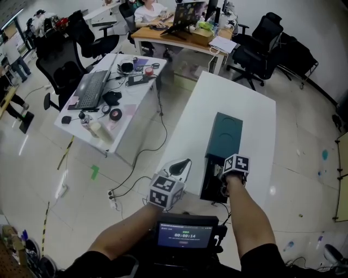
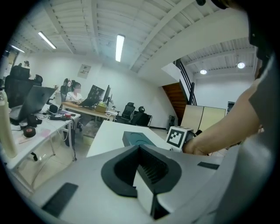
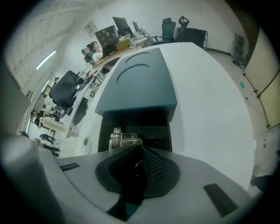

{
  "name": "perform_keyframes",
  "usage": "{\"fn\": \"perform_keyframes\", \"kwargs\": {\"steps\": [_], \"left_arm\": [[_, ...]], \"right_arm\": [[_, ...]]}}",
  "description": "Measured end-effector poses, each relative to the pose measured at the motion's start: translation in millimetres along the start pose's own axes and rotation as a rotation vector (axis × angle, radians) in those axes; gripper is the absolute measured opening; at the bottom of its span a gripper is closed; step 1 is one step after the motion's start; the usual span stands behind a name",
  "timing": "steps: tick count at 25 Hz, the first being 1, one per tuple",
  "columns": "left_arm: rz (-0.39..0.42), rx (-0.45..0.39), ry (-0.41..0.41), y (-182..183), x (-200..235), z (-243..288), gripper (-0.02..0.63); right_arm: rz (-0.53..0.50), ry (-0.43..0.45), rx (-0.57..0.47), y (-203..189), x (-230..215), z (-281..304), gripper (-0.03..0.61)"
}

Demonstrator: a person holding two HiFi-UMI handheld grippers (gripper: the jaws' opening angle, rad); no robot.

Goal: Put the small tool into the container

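While the left claw (image 2: 140, 151) sits closed, the right claw (image 3: 136, 149) pinches the small tool (image 3: 124, 140) above the open container (image 3: 140, 83).

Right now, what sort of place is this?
Most likely an open-plan office or lab workspace: white desks, black swivel chairs, an open laptop, and a person seated at a computer in back.

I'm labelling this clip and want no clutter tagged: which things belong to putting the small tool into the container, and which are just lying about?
Job in hand: small metal tool, teal container, right gripper, white table.
Lying about: laptop, tape roll, pale bottle, office chairs; the left gripper is idle.
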State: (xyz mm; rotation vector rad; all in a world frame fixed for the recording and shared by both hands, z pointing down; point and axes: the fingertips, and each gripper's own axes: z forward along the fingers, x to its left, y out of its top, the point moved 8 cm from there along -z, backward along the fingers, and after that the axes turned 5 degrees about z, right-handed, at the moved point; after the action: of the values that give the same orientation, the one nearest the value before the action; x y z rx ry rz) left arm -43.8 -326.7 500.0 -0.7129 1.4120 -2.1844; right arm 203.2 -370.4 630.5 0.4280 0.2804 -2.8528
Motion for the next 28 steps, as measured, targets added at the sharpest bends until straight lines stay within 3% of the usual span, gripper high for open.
{"fn": "perform_keyframes", "kwargs": {"steps": [10, 15, 28], "left_arm": [[-0.035, 0.017, 0.034, -16, 26, -17, 0.009], [-0.042, 0.015, 0.029, -19, 32, -24, 0.009], [-0.018, -0.022, 0.005, 1, 23, -44, 0.009]], "right_arm": [[0.08, -0.029, 0.041, 3, 6, 12, 0.025], [0.065, -0.103, -0.008, 2, 7, 7, -0.002], [0.087, -0.106, -0.048, -17, -1, -18, 0.0]]}}
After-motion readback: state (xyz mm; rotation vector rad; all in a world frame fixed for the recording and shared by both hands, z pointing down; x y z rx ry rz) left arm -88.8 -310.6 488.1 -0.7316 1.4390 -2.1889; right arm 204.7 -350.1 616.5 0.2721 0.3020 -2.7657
